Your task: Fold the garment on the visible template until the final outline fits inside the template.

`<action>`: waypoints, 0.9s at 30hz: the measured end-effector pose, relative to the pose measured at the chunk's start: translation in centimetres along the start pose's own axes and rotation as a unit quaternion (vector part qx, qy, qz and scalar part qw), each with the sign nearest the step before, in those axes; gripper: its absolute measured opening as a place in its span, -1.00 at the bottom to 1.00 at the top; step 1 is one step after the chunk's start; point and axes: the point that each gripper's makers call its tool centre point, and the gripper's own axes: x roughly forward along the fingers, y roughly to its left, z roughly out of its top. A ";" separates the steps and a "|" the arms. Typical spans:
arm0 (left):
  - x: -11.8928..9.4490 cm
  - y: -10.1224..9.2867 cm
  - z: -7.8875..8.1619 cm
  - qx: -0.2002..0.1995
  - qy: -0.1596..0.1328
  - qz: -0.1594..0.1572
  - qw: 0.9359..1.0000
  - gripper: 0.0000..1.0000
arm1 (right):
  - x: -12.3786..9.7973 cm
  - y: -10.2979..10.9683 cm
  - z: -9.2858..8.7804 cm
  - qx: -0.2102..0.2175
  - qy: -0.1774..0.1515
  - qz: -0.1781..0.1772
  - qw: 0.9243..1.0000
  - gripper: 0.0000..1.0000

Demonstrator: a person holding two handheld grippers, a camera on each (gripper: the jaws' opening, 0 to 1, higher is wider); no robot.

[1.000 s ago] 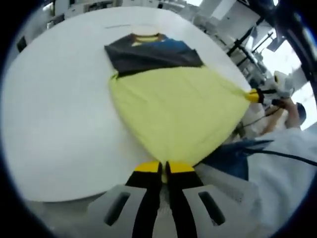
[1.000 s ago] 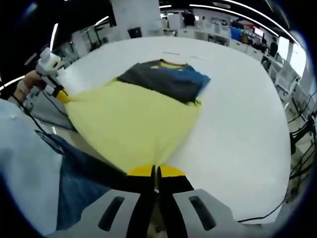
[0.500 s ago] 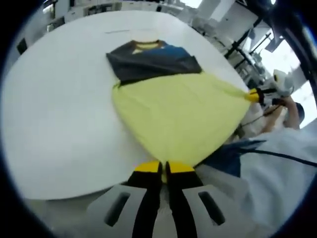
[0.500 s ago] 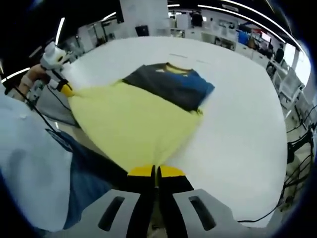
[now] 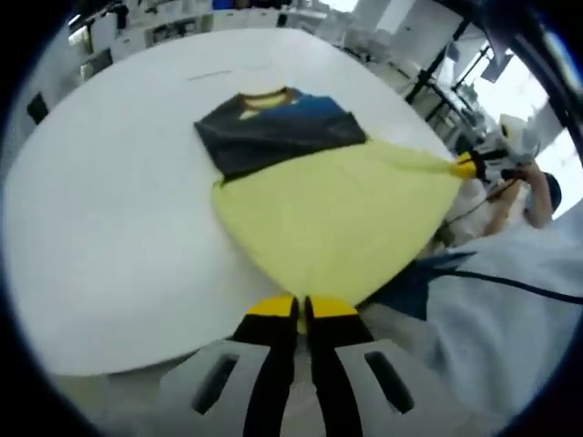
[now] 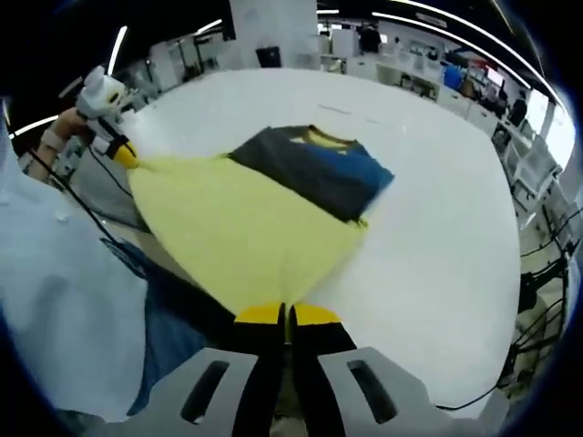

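A yellow, grey and blue cloth garment (image 5: 310, 191) spreads mid-frame across a white round table (image 5: 109, 209) (bright workshop beyond); left gripper (image 5: 301, 308) and right gripper (image 6: 285, 315) each pinch its yellow hem.

A broad white counter (image 6: 437, 182) fills the middle. Beyond its far edge stand rows of white desks (image 6: 401, 68) under long ceiling strip lights (image 6: 455, 32); bright windows (image 5: 524, 86) glare at right.
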 end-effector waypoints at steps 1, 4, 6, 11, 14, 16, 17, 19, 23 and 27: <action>-0.1 -0.1 0.0 0.003 0.002 0.001 1.000 -1.00 | -0.1 0.1 0.0 -0.002 0.000 0.001 1.000 -0.94; -0.5 -0.2 0.0 0.007 0.003 0.006 1.000 -1.00 | -0.6 0.3 0.3 -0.006 -0.001 0.005 1.000 -0.94; -0.7 -0.2 -0.1 0.009 0.004 0.007 1.000 -1.00 | -0.8 0.3 0.5 -0.007 -0.006 0.004 1.000 -0.94; -1.1 -0.6 -0.3 0.014 0.008 0.006 1.000 -1.00 | -1.3 0.7 0.6 -0.011 -0.002 0.007 1.000 -0.94; -1.6 -0.7 -0.3 0.015 0.009 0.008 1.000 -1.00 | -1.5 0.9 0.5 -0.013 0.000 0.011 1.000 -0.94; -1.8 -0.8 -0.3 0.015 0.009 0.010 1.000 -1.00 | -1.7 1.1 0.6 -0.014 -0.001 0.014 1.000 -0.94; -2.0 -0.9 -0.4 0.017 0.013 0.009 1.000 -1.00 | -1.9 1.3 0.7 -0.016 0.000 0.014 1.000 -0.94; -2.2 -1.1 -0.5 0.021 0.016 0.010 1.000 -1.00 | -2.2 1.6 0.7 -0.019 0.003 0.017 1.000 -0.94; -2.6 -1.2 -0.6 0.027 0.017 0.012 0.999 -1.00 | -2.6 1.8 1.0 -0.023 -0.002 0.022 0.999 -0.94; -2.5 -1.5 -1.2 0.023 0.027 0.003 0.999 -1.00 | -2.7 1.9 0.8 -0.022 0.002 0.027 0.999 -0.94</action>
